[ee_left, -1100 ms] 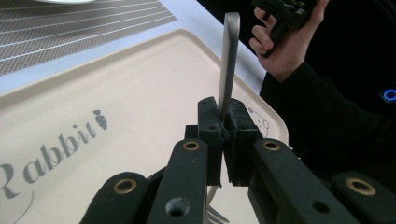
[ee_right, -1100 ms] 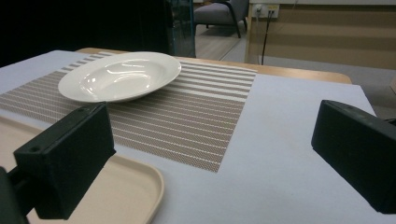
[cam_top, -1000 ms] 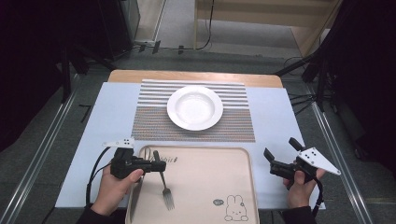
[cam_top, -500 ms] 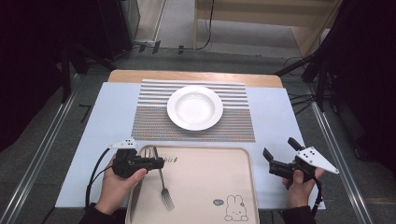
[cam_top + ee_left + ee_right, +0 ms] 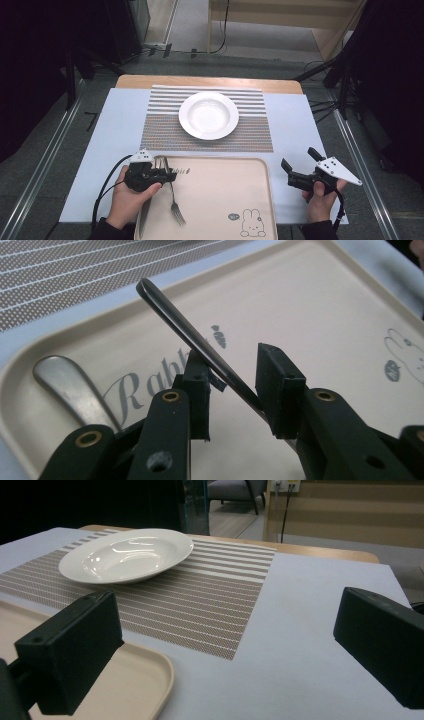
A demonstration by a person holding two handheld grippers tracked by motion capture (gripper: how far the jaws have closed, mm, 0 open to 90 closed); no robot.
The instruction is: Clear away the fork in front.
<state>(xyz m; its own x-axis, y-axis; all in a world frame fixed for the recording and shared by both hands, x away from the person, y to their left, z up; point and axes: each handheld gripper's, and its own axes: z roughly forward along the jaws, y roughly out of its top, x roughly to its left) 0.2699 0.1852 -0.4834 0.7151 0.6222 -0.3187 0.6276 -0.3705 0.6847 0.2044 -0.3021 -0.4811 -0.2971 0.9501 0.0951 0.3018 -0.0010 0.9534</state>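
1. Fork (image 5: 173, 197) lay at the tray's (image 5: 250, 172) left edge, prongs toward the near edge, handle tip raised between the jaws of the left gripper (image 5: 161, 174).
2. Those jaws had just been opening, so it looked like a release: handle leaned on one pad, other pad clear.
3. Right gripper (image 5: 298, 163), jaws spread wide and holding nothing, waited by the tray's right edge.
4. Count: one fork, one spoon (image 5: 75, 387), one plate (image 5: 208, 115) mid-placemat (image 5: 250, 137), one tray.

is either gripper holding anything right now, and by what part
Neither grips anything. The left gripper has just been opening; the fork's handle runs between its jaws, leaning on one pad. The right gripper is open with nothing between its jaws.
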